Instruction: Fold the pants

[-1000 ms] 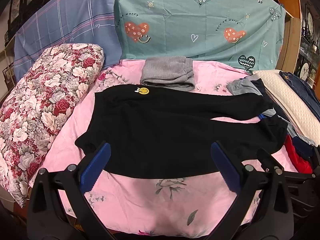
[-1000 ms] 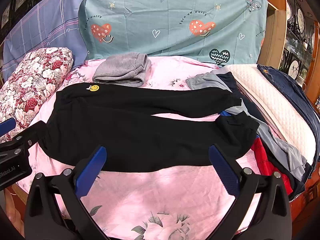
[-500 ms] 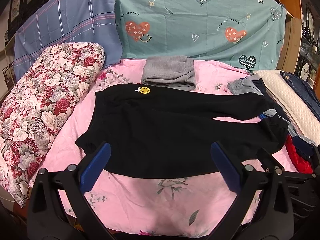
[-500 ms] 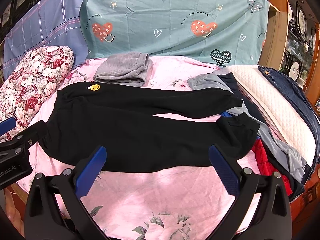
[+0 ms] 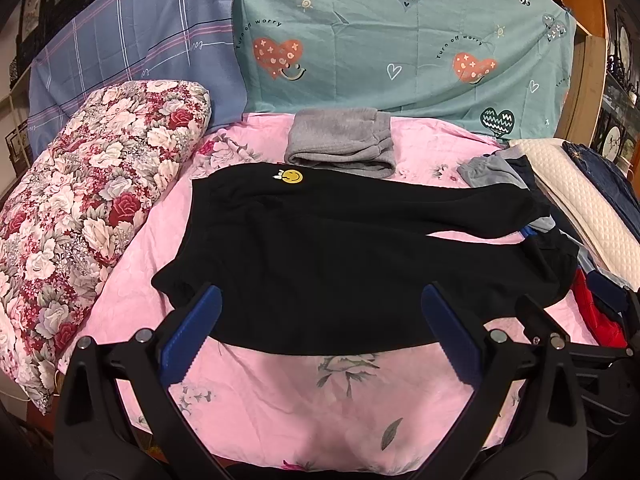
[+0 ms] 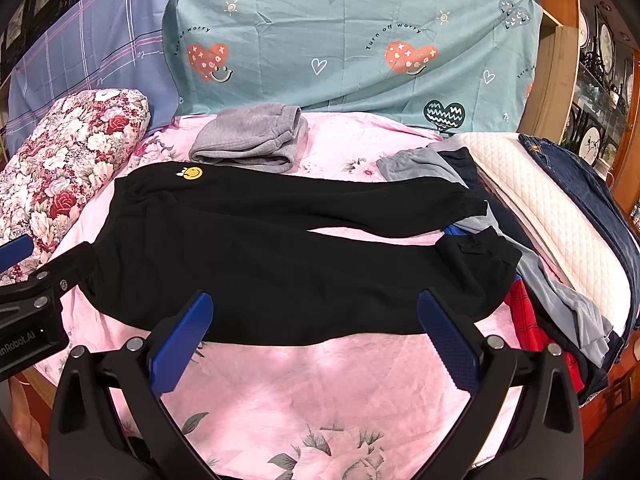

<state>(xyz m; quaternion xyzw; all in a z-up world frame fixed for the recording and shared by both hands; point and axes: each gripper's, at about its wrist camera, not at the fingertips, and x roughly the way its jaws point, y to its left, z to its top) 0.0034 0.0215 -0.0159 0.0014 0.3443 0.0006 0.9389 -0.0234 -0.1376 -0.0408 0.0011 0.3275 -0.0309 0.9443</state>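
Note:
Black pants (image 5: 328, 256) with a yellow smiley patch (image 5: 294, 176) lie flat on the pink bedsheet (image 5: 280, 400), waistband at the left, both legs pointing right. They also show in the right wrist view (image 6: 280, 256). My left gripper (image 5: 318, 308) is open and empty, held above the pants' near edge. My right gripper (image 6: 314, 312) is open and empty, also over the near edge. The left gripper's body shows at the left edge of the right wrist view (image 6: 36, 308).
Folded grey pants (image 5: 340, 146) lie behind the black ones. A floral pillow (image 5: 80, 208) is at the left. A pile of clothes (image 6: 540, 280) and a white quilted pad (image 6: 552, 216) lie at the right. Teal and blue sheets (image 5: 400, 40) hang behind.
Both views have shifted only slightly; the pants lie as before and both grippers stay open.

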